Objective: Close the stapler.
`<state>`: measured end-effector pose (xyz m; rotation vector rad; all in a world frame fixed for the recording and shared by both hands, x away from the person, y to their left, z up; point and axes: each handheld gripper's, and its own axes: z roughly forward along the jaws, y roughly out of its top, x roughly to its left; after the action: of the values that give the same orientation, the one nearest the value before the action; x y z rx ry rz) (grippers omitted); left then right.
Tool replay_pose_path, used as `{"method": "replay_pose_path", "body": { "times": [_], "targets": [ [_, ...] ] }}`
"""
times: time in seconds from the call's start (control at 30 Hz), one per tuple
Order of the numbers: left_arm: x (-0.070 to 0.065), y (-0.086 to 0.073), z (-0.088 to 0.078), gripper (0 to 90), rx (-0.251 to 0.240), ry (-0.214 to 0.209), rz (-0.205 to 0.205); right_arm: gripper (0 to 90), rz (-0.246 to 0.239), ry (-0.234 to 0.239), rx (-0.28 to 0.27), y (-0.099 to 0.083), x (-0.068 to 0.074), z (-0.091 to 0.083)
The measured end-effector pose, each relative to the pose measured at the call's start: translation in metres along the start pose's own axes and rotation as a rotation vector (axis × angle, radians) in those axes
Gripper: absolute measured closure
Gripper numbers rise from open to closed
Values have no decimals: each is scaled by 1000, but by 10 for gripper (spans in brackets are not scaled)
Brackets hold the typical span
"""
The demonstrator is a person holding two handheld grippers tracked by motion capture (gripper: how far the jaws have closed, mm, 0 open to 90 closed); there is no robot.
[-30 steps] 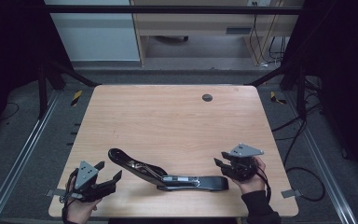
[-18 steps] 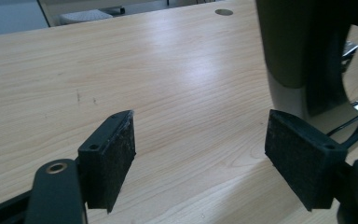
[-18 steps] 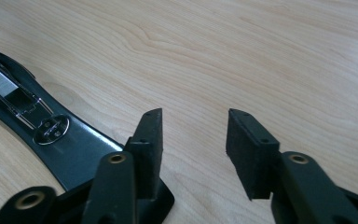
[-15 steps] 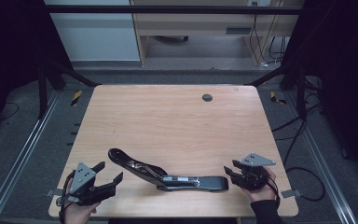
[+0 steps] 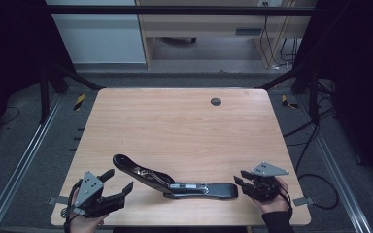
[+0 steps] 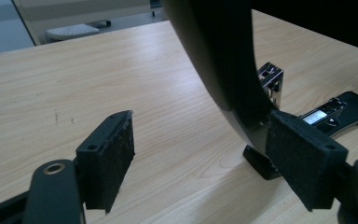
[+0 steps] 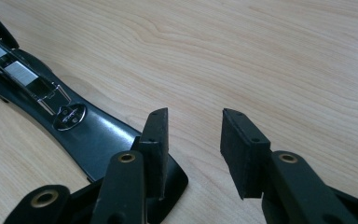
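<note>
The right tongs (image 5: 239, 183) drew back from the stapler (image 5: 175, 178), closing slightly.

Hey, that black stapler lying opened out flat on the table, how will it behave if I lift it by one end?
The stapler looks hinged in the middle, with one arm raised, so it would probably fold or swing rather than lift stiffly. Its glossy black plastic may be slippery. The exposed metal magazine suggests moderate weight for its size. It seems unlikely to roll.

Each black two-jaw claw, left (image 5: 118, 180) and right (image 5: 239, 181), is topped by a grey three-cornered plate with small holes. Dark, rough pads (image 7: 158, 140) are carried on brass-eyed arms. A dark sleeve (image 5: 277, 222) is worn.
</note>
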<state>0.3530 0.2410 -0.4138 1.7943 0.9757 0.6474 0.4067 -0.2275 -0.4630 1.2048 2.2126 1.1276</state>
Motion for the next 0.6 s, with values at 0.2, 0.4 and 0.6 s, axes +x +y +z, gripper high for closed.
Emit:
{"method": "replay_pose_path", "body": {
  "times": [0.2, 0.4, 0.6],
  "targets": [
    [-4, 5, -1, 231, -7, -8, 7, 653, -9, 8, -1, -2, 2, 0],
    [-5, 9, 1, 232, -13, -11, 3, 696, -9, 22, 2, -4, 4, -1],
    [-4, 14, 4, 232, -21, -4, -5, 734, -24, 28, -2, -6, 4, -1]
  ]
}}
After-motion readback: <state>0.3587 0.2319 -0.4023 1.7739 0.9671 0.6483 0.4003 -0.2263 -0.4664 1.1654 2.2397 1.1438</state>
